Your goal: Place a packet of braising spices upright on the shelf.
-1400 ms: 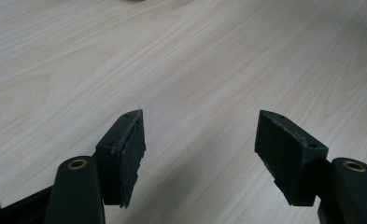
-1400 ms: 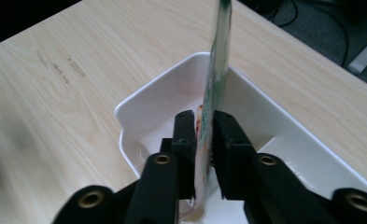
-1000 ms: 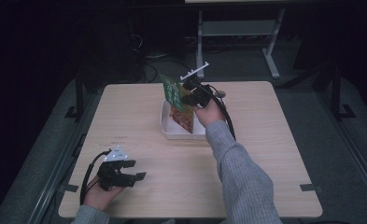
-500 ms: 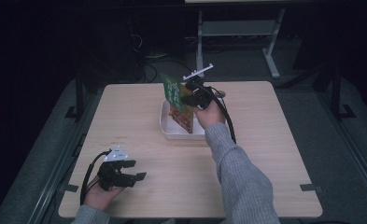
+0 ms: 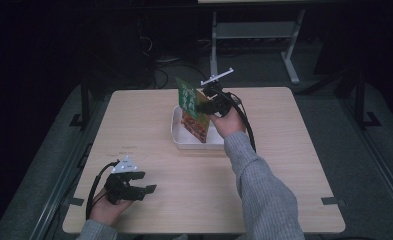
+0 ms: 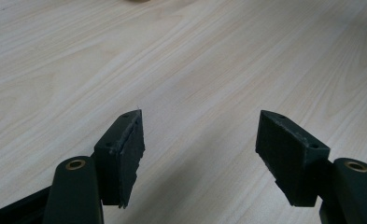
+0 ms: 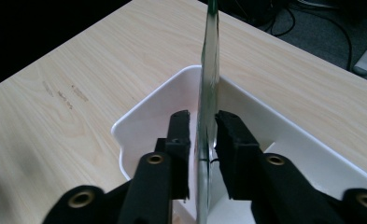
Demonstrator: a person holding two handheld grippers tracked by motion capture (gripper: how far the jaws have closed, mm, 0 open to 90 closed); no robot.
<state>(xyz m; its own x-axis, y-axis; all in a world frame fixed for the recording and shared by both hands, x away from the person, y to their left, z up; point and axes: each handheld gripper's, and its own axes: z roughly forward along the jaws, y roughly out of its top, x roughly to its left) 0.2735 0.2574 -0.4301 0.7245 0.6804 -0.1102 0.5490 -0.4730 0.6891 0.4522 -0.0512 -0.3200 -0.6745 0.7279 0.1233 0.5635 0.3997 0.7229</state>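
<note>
Here the right gripper (image 7: 202,126) pinches a green packet (image 5: 188,96) edge-on, upright over the white tray (image 5: 176,131); the left gripper (image 6: 200,140), jaws wide apart and empty, rests near the table's (image 5: 294,145) front-left corner.

In the right gripper view the packet (image 7: 210,84) stands edge-on between the right tongs (image 7: 202,140), so its face cannot be read, and its top runs off the upper edge. From above, its print (image 5: 191,107) is too small to read. The tray (image 5: 184,137) is partly hidden behind packet and hand. The left tongs (image 6: 200,154) are cut off at the bottom edge.
</note>
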